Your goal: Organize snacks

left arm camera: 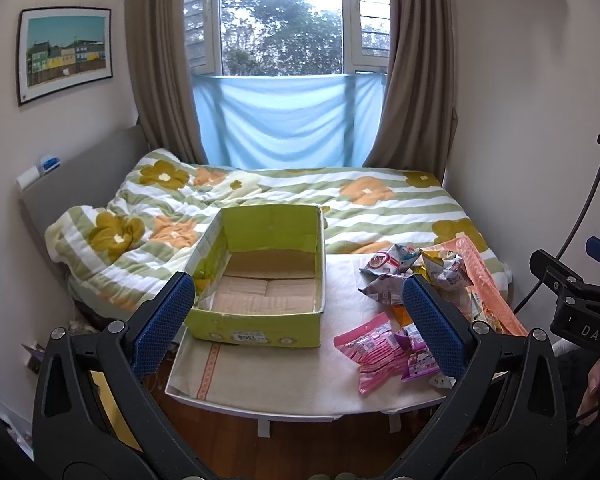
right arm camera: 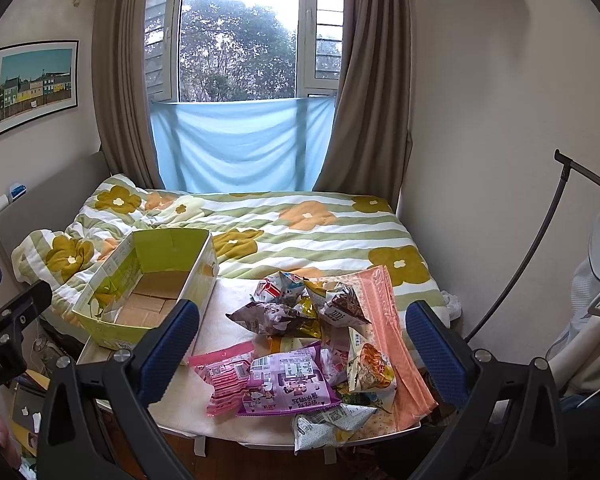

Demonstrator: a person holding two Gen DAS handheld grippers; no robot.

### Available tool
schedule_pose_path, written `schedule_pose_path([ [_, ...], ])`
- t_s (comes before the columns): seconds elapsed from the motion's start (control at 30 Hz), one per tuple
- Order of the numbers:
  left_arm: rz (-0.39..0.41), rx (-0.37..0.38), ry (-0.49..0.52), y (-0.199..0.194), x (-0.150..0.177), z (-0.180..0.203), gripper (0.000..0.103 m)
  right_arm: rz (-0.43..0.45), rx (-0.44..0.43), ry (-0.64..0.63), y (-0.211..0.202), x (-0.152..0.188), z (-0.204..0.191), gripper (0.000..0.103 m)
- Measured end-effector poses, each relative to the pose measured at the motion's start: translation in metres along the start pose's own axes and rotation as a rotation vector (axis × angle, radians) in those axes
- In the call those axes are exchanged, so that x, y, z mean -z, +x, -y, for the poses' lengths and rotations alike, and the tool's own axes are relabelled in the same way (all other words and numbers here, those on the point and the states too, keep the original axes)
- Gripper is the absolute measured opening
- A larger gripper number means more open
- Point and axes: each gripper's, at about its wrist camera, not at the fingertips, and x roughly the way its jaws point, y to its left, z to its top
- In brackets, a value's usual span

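Observation:
An empty green cardboard box (left arm camera: 260, 280) stands open on the left of a small white table (left arm camera: 260, 380); it also shows in the right wrist view (right arm camera: 140, 280). A pile of snack packets lies on the table's right: a pink packet (right arm camera: 224, 380), a purple packet (right arm camera: 288, 380), crumpled silver-brown bags (right arm camera: 276, 316) and a long orange packet (right arm camera: 392, 332). The pile also shows in the left wrist view (left arm camera: 416, 304). My left gripper (left arm camera: 296, 320) is open and empty, held above the table's near edge in front of the box. My right gripper (right arm camera: 300, 344) is open and empty, held above the pile.
A bed with a flowered green-striped quilt (left arm camera: 284, 196) lies behind the table. Window, brown curtains and a blue cloth (left arm camera: 284, 120) are at the back. A black stand pole (right arm camera: 540, 248) and white chair (right arm camera: 596, 320) are at the right. Wooden floor (left arm camera: 300, 440) lies below.

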Motion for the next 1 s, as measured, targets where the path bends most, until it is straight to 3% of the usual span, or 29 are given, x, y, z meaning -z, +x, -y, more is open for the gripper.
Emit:
schedule_pose_path([
  [0.83,-0.017,0.007,-0.005,0.003,-0.001,-0.002,0.103,-0.012,0.0,0.002,0.002,-0.002,0.001,0.103],
  [1.0,-0.089,0.047,-0.016,0.024,0.003,-0.002,0.103,-0.055,0.011,0.003,0.013,0.0,0.005,0.103],
])
